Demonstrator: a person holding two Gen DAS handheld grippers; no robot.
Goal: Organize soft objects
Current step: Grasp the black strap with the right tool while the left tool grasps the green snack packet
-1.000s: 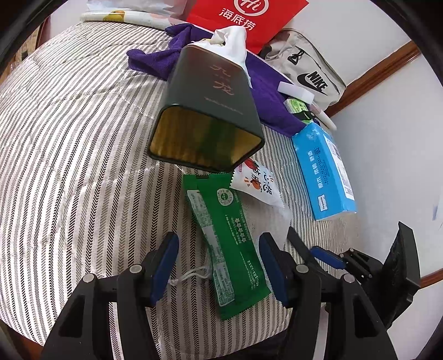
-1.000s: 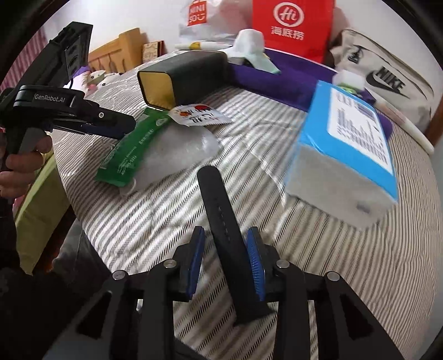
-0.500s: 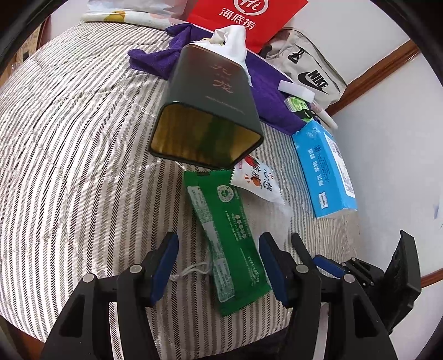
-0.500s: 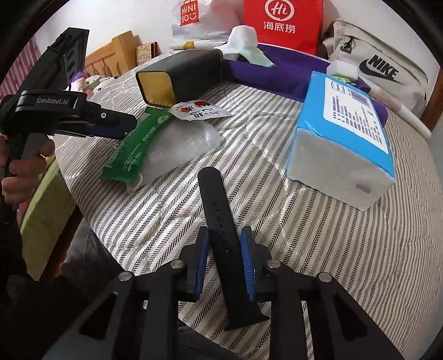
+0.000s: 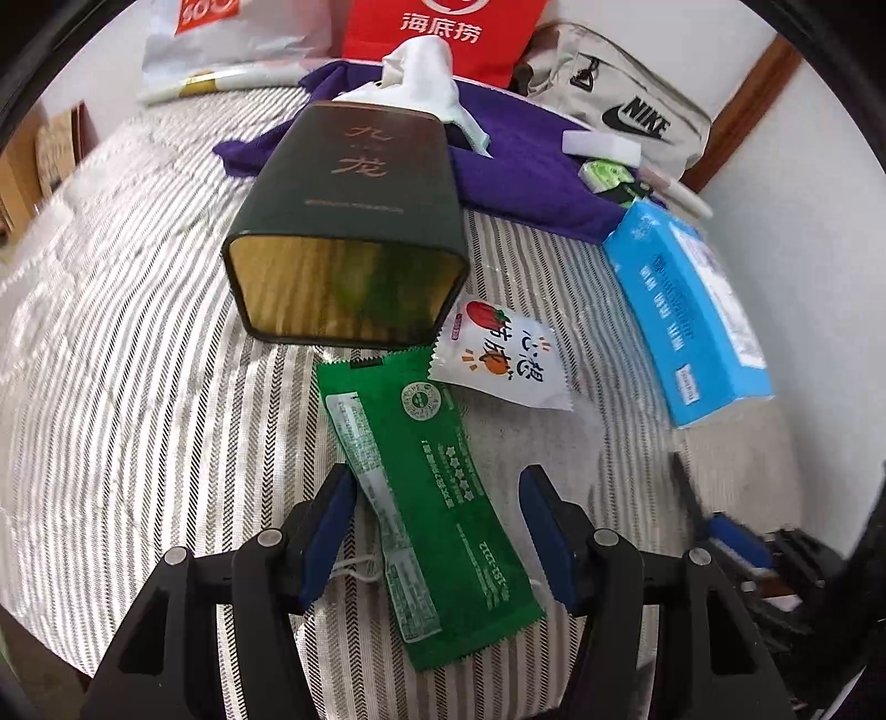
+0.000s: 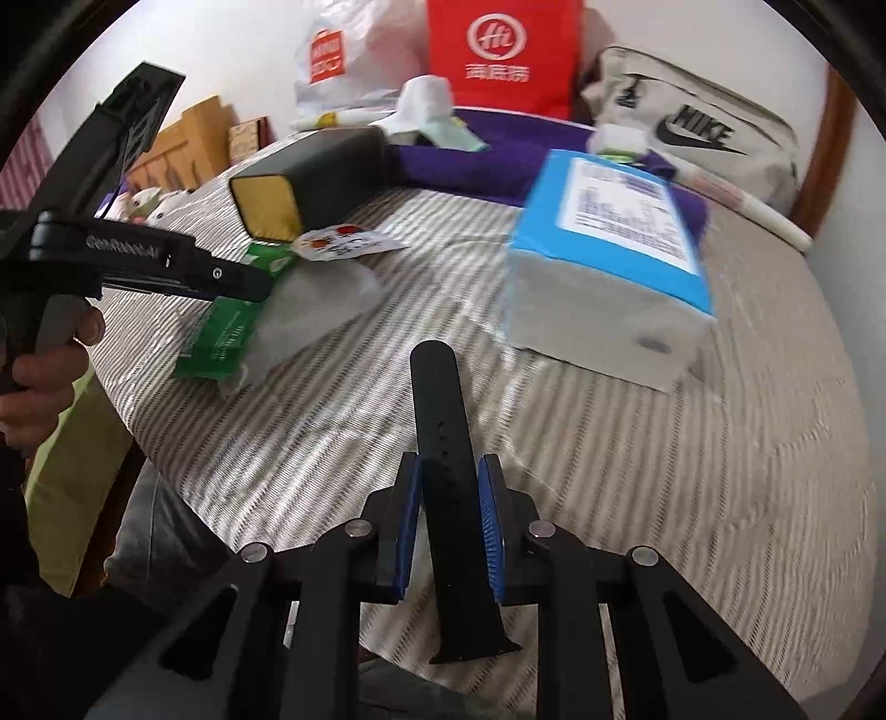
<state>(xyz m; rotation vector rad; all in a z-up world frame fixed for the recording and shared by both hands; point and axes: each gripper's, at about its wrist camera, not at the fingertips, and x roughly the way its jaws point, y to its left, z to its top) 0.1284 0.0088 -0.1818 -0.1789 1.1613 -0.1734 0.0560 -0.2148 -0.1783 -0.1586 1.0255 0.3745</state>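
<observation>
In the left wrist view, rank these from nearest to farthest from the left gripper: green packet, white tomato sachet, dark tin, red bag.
1. green packet, lying between the open fingers of the left gripper
2. white tomato sachet, just beyond, to the right
3. dark tin, on its side, mouth toward the camera
4. red bag, at the far wall

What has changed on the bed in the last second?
The right gripper has just been closing its jaws onto the black strap, which its pads now pinch. The left gripper slid over the green packet, jaws open on either side. The dark tin, blue tissue pack and white sachet stayed put.
</observation>
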